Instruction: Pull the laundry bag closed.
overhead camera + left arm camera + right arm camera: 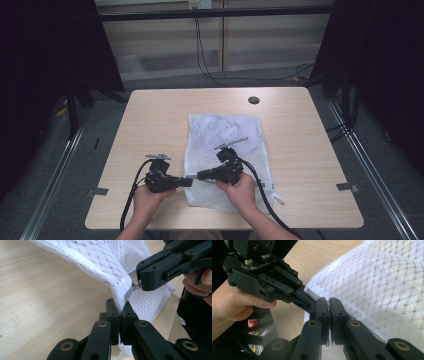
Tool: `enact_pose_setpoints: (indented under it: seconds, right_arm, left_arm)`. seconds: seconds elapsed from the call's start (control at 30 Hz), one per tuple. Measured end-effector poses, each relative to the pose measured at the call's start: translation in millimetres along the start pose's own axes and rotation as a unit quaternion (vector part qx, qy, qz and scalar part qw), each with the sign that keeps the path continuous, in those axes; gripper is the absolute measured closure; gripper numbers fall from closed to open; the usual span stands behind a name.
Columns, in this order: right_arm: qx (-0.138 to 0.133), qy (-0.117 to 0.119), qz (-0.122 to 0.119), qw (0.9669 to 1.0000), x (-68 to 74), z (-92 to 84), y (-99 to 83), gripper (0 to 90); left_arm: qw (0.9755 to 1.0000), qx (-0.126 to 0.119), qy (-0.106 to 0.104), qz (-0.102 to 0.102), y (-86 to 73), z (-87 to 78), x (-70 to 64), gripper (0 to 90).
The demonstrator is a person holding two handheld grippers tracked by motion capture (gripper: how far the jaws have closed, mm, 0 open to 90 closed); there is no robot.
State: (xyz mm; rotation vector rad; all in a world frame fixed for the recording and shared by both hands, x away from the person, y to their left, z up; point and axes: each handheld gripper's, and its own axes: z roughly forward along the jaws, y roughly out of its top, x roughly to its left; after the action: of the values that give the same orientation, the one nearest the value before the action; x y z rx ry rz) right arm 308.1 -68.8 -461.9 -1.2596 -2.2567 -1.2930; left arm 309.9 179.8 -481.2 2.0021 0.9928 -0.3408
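White mesh laundry bag (pixel 223 155) lies centre frame on the table (pixel 150 120). Left gripper (pixel 119 315) is clamped on its edge beside the zipper; right gripper (pixel 329 311) is closed on the zipper pull (pixel 135 285). Looks like the unzip step: next, draw the pull along while the left anchors.

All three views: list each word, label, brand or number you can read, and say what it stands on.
None can be read. The mesh bag, table, left gripper and right gripper bear no legible print. The small wall plate at the top of the high view is too small to read.
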Motion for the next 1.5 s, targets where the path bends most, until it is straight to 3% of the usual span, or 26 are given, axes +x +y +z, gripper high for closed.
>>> enact_pose_setpoints:
  seconds: [0.67,1.5]
  right_arm:
    - [0.001,-0.005,-0.013,0.9999,-2.8,-5.1,-2.0,87.3]
    - [0.0,-0.004,0.002,1.0,-13.7,-16.5,-7.4,87.3]
  left_arm:
    - [1.0,-0.004,0.003,-0.001,0.0,-0.6,-0.5,88.3]
    - [1.0,-0.003,-0.001,-0.009,-0.2,-2.9,1.9,88.4]
